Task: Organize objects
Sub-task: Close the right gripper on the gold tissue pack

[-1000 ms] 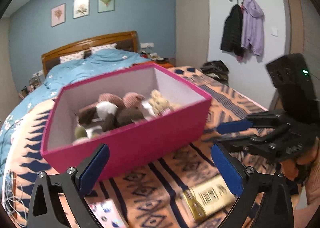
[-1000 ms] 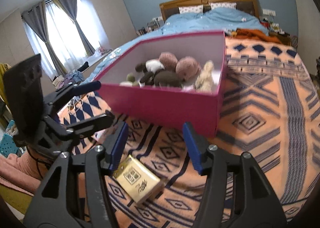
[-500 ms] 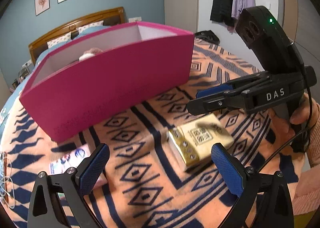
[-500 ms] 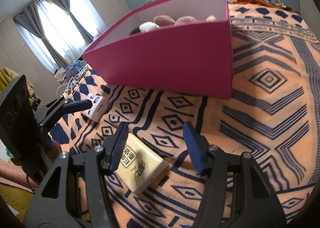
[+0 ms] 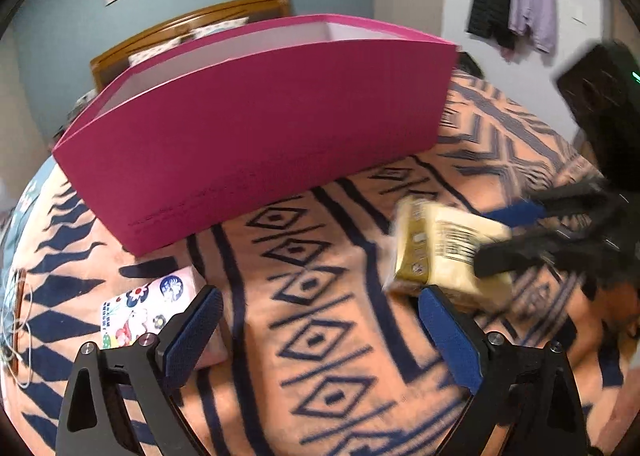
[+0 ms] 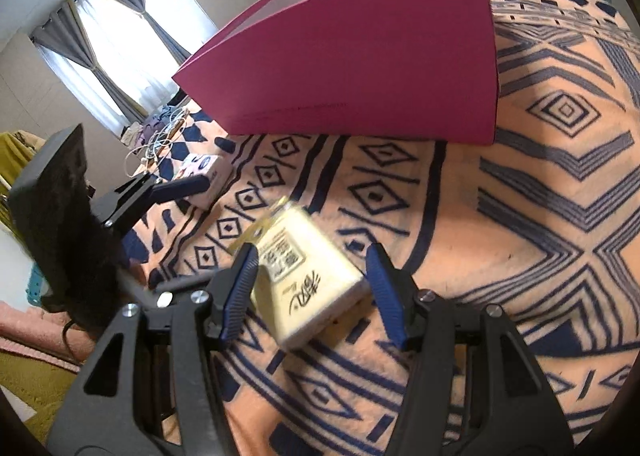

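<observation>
Straddling yellow tissue pack (image 6: 308, 276), right gripper (image 6: 310, 288) jaws spread, possibly touching; left gripper (image 5: 316, 330) spread near floral pack (image 5: 150, 308)

box (image 5: 256, 128): magenta outside, pale inside | blanket (image 6: 560, 216): orange with navy diamonds and stripes | tissue pack (image 6: 308, 276): cream and gold, dark print | small pack (image 5: 140, 308): pink, flower pattern | gripper pads (image 6: 240, 288): blue | curtains (image 6: 100, 68): grey
</observation>
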`<action>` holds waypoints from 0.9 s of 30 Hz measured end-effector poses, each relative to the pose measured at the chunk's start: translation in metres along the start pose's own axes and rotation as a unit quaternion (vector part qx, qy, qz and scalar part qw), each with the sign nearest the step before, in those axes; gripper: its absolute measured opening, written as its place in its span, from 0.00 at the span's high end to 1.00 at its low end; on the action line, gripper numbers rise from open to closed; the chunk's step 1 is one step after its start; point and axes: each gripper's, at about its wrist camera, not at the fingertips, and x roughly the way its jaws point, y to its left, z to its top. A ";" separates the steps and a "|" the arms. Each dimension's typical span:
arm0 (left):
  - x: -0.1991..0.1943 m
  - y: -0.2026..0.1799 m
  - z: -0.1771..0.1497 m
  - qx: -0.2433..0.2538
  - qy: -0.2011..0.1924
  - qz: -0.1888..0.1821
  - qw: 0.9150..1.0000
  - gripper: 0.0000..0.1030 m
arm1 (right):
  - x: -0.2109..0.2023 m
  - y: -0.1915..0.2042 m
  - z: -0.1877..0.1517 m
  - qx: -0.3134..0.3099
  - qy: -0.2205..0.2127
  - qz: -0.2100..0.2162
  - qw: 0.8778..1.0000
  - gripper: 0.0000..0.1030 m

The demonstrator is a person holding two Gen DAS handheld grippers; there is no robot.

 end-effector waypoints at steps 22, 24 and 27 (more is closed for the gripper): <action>-0.005 -0.006 0.003 -0.048 0.030 -0.173 0.983 0.45 | -0.007 -0.008 0.006 0.031 -0.024 0.019 0.999 0.56; -0.002 -0.012 0.003 -0.044 0.034 -0.182 0.982 0.49 | -0.003 -0.009 0.006 0.035 -0.022 0.021 0.999 0.59; 0.001 -0.014 0.007 -0.051 0.037 -0.199 0.978 0.57 | -0.002 -0.010 0.006 0.038 -0.022 0.021 0.999 0.61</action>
